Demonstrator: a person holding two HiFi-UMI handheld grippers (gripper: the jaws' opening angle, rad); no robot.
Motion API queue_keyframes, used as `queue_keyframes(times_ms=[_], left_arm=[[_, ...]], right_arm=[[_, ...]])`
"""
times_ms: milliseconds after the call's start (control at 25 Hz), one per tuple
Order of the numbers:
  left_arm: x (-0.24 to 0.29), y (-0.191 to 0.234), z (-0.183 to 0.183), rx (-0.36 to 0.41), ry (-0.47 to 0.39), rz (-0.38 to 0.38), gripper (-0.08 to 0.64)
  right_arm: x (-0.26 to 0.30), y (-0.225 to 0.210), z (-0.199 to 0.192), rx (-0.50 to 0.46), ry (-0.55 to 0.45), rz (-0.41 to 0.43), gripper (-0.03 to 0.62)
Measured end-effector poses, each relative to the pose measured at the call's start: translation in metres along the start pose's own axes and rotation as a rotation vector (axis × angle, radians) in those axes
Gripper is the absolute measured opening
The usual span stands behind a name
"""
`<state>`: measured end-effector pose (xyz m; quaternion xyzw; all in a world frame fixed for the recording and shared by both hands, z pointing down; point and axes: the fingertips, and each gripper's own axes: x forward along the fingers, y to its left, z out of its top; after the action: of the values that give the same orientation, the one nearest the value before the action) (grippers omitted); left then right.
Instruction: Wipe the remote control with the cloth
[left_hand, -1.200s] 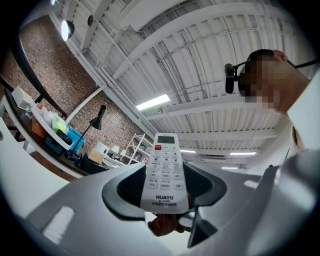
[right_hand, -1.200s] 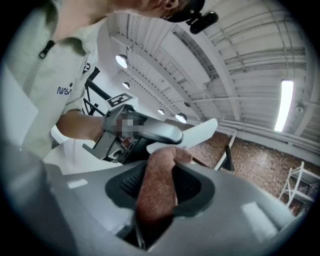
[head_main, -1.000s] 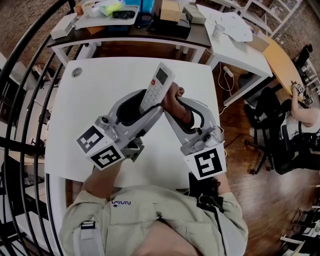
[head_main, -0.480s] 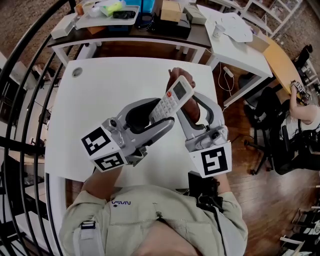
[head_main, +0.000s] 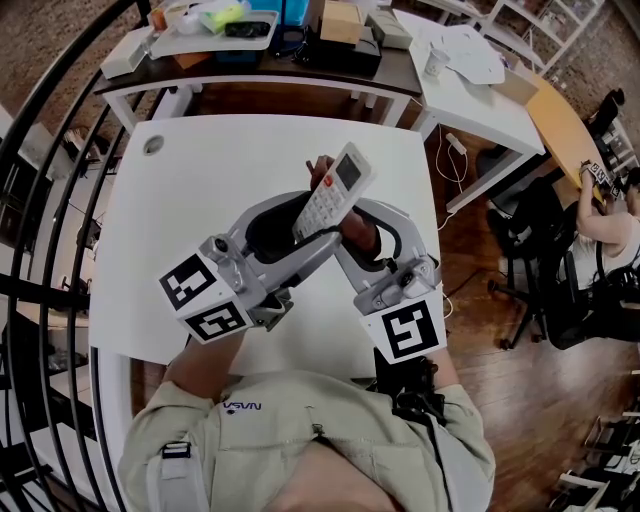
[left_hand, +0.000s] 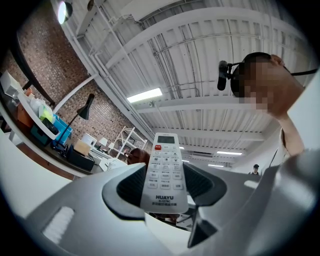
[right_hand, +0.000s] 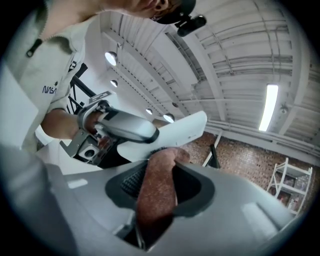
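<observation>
Plainly, the wiping step is in hand. The white remote control is held in the air above the white counter, apart from its top, and is tilted so that its display end points far and slightly right. Its lower end is clenched between the jaws of the left hand-held gripper, with the key face turned up toward the person's head. A reddish-brown cloth is grasped as a bunched fold by the right hand-held gripper, which is set in from the near right.

In the right gripper view the cloth's tip is seen pressed against the remote's plain back, just beyond the left gripper's jaw. In the head view cloth is glimpsed along the remote's right edge and past its far-left edge, so the back and side are judged to be the parts under the cloth. The key face is left uncovered.

For the next move, a stroke of the cloth along the length of the body is called for, with a left grip firm enough that the remote is not levered out of the pads. After that, either the remote must be rolled or the cloth brought round, so that the keys and display can be rubbed as well
</observation>
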<state>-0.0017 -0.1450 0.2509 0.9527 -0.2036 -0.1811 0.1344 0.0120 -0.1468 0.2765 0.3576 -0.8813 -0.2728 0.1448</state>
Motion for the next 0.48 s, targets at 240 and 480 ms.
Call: queue_keyframes(times_ms=[240,480], left_arm=[[-0.006,0.018,0.007,0.001,-0.037,0.072,0.244],[-0.007,0.021,0.009,0.012,-0.050,0.100,0.244]], right_arm=[[0.006,0.025,-0.002,-0.012,0.014,0.098,0.132],[0.007,0.038,-0.002,-0.039,0.009,0.159,0.132]])
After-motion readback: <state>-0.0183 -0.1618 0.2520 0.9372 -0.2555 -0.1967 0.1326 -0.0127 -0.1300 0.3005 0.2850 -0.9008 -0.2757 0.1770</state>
